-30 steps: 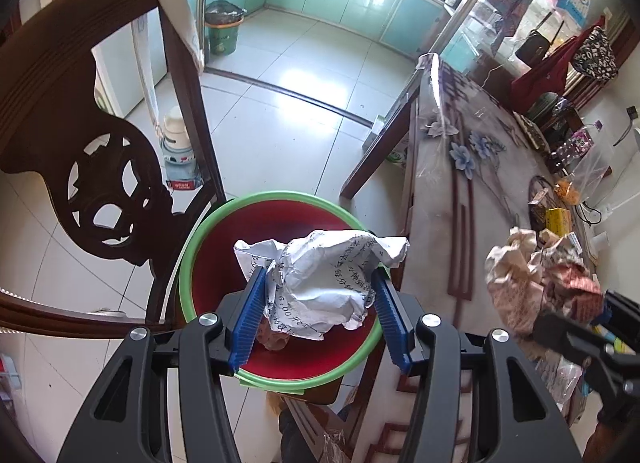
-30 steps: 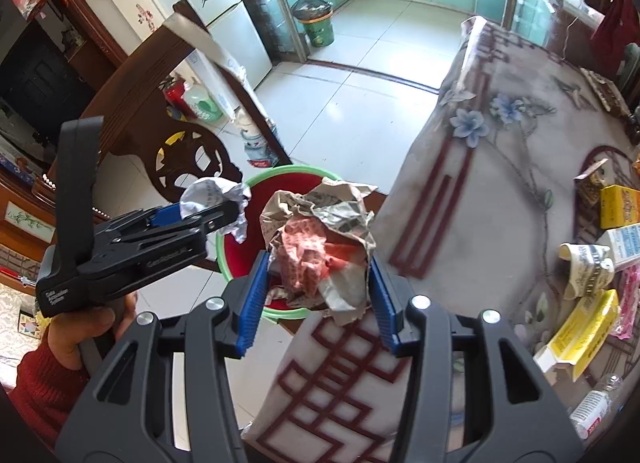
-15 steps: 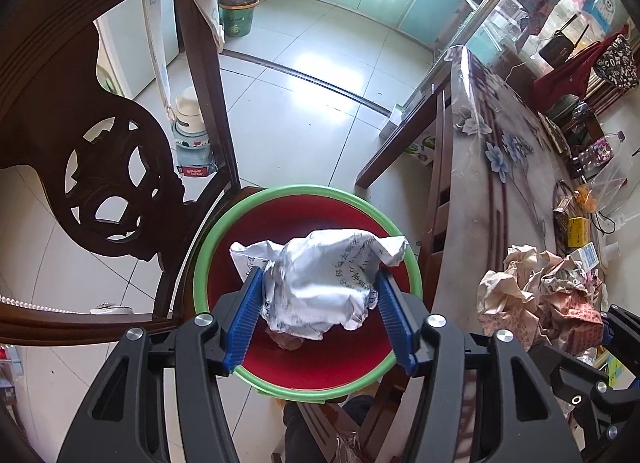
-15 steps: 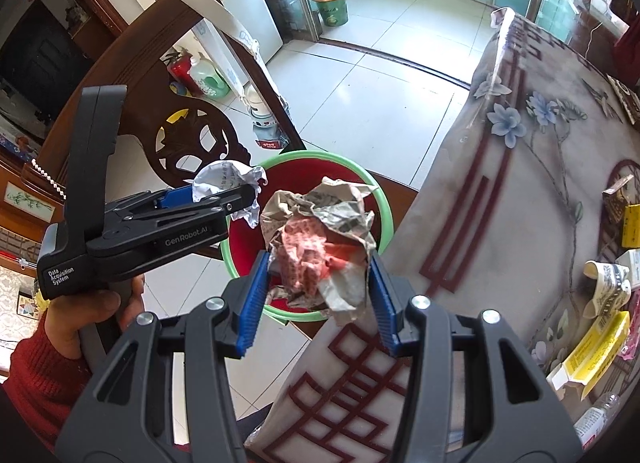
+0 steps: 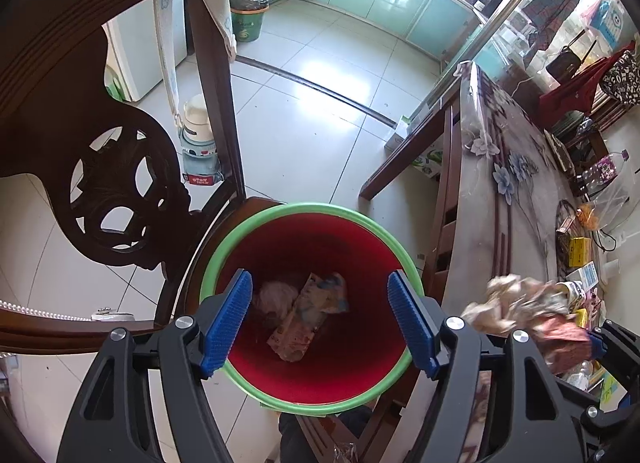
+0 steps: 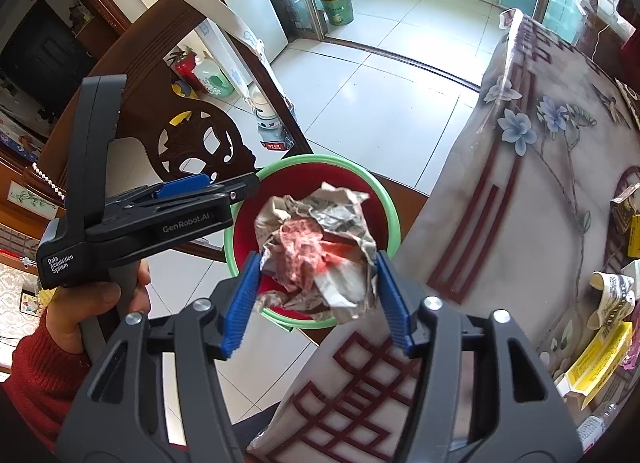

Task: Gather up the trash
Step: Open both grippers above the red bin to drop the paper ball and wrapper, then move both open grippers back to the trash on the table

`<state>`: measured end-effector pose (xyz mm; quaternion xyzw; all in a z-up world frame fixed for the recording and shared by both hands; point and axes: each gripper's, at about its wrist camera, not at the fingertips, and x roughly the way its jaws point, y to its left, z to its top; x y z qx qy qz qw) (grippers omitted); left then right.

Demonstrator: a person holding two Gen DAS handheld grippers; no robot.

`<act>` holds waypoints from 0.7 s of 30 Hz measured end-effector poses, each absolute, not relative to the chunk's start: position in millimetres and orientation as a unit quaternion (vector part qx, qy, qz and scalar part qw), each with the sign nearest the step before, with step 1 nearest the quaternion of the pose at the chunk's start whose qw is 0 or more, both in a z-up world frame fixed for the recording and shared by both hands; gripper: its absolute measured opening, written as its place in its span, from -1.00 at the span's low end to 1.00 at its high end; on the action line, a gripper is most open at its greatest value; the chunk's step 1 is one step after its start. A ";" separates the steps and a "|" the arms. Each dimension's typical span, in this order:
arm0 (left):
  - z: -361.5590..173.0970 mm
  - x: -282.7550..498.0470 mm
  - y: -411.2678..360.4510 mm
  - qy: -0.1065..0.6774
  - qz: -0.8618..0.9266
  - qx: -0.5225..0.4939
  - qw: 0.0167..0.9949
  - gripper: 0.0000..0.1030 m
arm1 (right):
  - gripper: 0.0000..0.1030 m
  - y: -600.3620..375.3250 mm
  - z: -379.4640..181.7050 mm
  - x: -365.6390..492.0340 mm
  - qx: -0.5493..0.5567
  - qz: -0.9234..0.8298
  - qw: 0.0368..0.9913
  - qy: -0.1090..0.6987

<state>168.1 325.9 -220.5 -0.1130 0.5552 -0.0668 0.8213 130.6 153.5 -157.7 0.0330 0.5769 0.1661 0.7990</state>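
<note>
A red bin with a green rim [image 5: 304,207] stands on the seat of a chair, right below my left gripper [image 5: 319,277]. That gripper's jaws are opening, with nothing between the blue pads. On the bin's floor lie a pale crumpled ball [image 5: 276,297] and a flat printed wrapper [image 5: 308,315]. My right gripper [image 6: 316,259] hangs over the bin's rim [image 6: 320,159] at the table's corner. Its jaws are opening, and a wad of newspaper with pink and red inside [image 6: 316,251] still touches both pads. The left gripper [image 6: 236,187] shows from the side at the bin's left.
A dark carved chair back [image 5: 120,183] rises left of the bin. The table with a floral cloth [image 6: 540,183] lies to the right, with yellow boxes [image 6: 596,355] and a crushed paper cup [image 6: 612,295] on it. A hand with a red sleeve [image 6: 92,303] holds the left gripper.
The left jaws have spread and the white paper ball is gone from between them. The right jaws have widened a little around the newspaper wad. Both grippers have shifted slightly over the bin.
</note>
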 end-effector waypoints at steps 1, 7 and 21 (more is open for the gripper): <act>-218.9 167.9 327.0 0.553 -0.066 -0.114 0.822 0.34 | 0.12 152.8 -156.8 130.1 0.034 0.166 0.800 0.576; -205.9 161.1 330.8 0.540 -0.060 -0.119 0.831 0.34 | 0.14 150.9 -147.7 125.6 0.035 0.168 0.807 0.566; -185.8 129.8 303.1 0.527 -0.093 -0.094 0.839 0.34 | 0.32 119.3 -135.9 91.4 0.057 0.132 0.821 0.553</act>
